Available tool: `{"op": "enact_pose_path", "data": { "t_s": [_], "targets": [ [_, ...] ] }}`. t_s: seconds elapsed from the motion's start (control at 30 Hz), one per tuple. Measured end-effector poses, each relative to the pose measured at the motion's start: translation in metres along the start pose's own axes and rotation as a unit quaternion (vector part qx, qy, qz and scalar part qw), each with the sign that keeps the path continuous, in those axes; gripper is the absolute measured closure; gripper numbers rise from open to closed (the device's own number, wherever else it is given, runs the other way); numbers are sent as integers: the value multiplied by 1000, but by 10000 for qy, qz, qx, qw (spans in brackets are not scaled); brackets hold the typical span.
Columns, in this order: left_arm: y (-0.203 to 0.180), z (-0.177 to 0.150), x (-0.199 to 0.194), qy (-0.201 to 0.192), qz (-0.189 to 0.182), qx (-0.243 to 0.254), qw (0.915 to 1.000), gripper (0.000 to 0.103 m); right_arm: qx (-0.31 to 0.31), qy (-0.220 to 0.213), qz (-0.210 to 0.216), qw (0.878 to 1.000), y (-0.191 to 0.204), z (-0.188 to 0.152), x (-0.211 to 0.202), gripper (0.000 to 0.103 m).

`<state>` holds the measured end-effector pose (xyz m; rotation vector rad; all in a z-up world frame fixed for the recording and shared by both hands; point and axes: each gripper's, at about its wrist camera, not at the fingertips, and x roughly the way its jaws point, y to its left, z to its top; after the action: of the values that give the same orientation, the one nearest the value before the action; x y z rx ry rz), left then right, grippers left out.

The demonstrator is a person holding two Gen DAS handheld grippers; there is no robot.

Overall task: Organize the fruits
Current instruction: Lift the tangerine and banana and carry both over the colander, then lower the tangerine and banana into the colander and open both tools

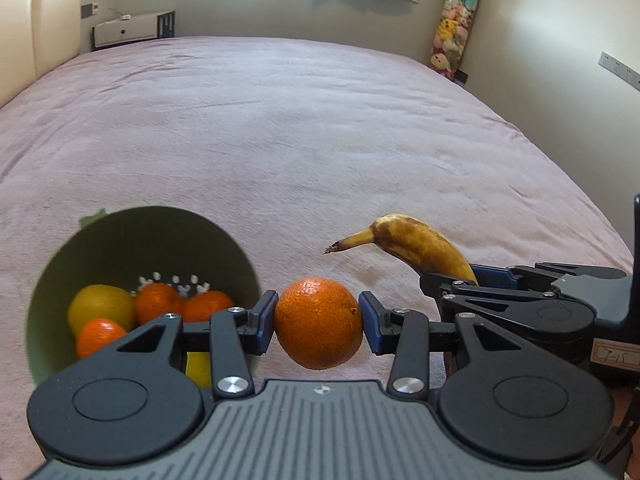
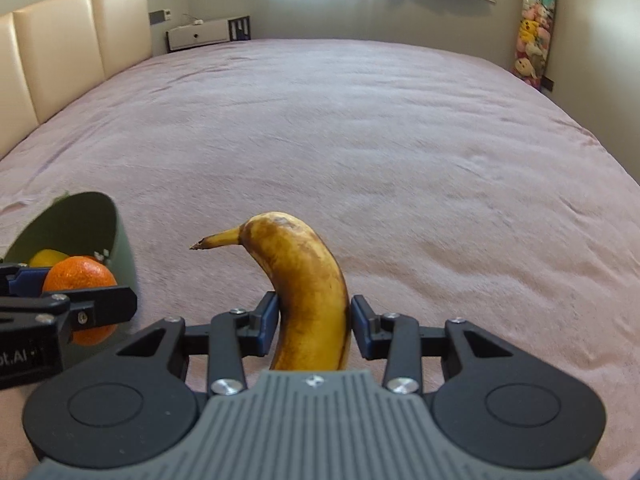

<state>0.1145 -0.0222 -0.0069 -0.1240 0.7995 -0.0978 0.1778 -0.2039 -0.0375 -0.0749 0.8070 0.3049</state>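
Observation:
My left gripper (image 1: 318,320) is shut on an orange (image 1: 318,330), both blue pads pressed to its sides, held above the bed. To its left a green bowl (image 1: 140,236) lies tilted toward me; inside are a lemon (image 1: 100,308) and several small oranges (image 1: 158,302). My right gripper (image 2: 314,320) is shut on a brown-spotted banana (image 2: 300,264), whose stem points up and to the left. In the left wrist view the banana (image 1: 420,244) rises from the right gripper at the right. The right wrist view shows the orange (image 2: 80,276) in front of the bowl (image 2: 120,236).
A wide bed with a pink cover (image 2: 360,140) stretches ahead. A cream padded headboard (image 2: 60,48) runs along the left. At the far wall stand a low white cabinet (image 2: 208,34) and a window; a hanging rack of plush toys (image 2: 534,28) is at the far right.

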Motion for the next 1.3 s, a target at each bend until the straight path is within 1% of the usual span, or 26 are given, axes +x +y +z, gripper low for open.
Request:
{"op": "enact_pose_path", "data": {
  "t_s": [0.2,0.33,0.43,0.53,0.67,0.8,0.87,0.93,1.07,1.3],
  "targets": [
    [25,6,-21,-125,214,-224,9994,54,-228,-232,304,9990,28,12,-21,67],
    [43,7,-32,-74,299,-345,9989,54,-360,-355,551,9972,49,18,-32,67],
    [57,7,-36,83,366,-445,9983,54,-496,-422,728,9952,67,21,-37,67],
    [74,7,-37,324,406,-580,9970,54,-631,-442,916,9928,84,24,-38,67],
    [93,3,-38,601,342,-707,9951,54,-827,-475,1139,9889,107,27,-38,67],
    [104,-2,-31,966,209,-767,9921,54,-976,-465,1295,9857,121,30,-32,67],
    [110,-8,-28,1070,73,-857,9905,54,-1003,-447,1358,9846,127,30,-29,67],
    [113,-12,-23,1167,30,-891,9892,54,-1033,-426,1418,9836,131,32,-25,67],
    [122,-16,-16,1345,254,-952,9860,54,-1157,-342,1500,9813,140,33,-14,67],
    [127,-18,-5,1481,185,-906,9846,53,-1338,-239,1514,9791,155,40,5,67]
  ]
}}
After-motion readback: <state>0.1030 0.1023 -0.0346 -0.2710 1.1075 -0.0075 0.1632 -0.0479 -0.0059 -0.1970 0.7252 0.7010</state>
